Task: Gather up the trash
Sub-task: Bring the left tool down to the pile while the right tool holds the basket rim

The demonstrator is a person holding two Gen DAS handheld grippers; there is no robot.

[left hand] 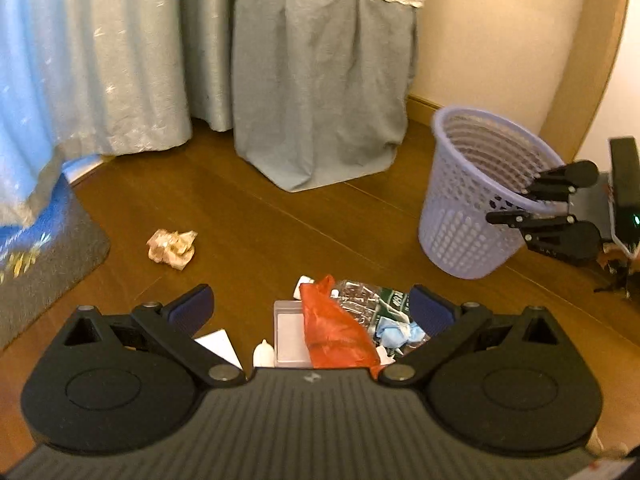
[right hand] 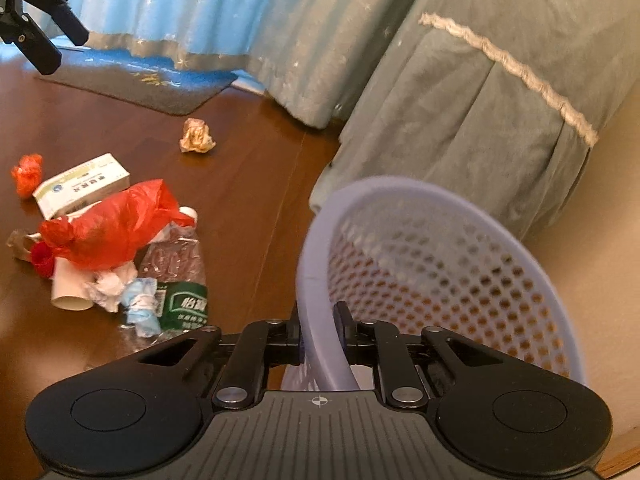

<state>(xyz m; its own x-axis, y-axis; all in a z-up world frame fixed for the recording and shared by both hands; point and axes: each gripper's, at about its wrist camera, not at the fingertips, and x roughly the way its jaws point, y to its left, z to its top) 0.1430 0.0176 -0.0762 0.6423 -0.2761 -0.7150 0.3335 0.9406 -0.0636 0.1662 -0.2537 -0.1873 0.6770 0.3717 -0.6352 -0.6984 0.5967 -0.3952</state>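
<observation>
A heap of trash lies on the wooden floor: a red plastic bag [left hand: 332, 328] [right hand: 112, 232], a crushed clear bottle [left hand: 366, 300] [right hand: 180, 280], a white box [right hand: 80, 188] and tissues. My left gripper [left hand: 310, 304] hovers open over the heap with nothing between its fingers; in the right wrist view it [right hand: 66, 50] shows at the top left. A crumpled paper ball [left hand: 173, 248] [right hand: 197, 136] lies apart to the left. My right gripper [right hand: 320, 332] [left hand: 510, 205] is shut on the rim of the lavender mesh basket [right hand: 440, 280] [left hand: 472, 208], which leans tilted.
A grey-blue skirted furniture cover [left hand: 320, 100] and pale curtains [left hand: 100, 60] stand behind. A dark doormat [left hand: 44, 248] lies at the left. An orange scrap [right hand: 27, 172] and a paper cup [right hand: 70, 292] sit by the heap. A cream wall [left hand: 500, 40] rises behind the basket.
</observation>
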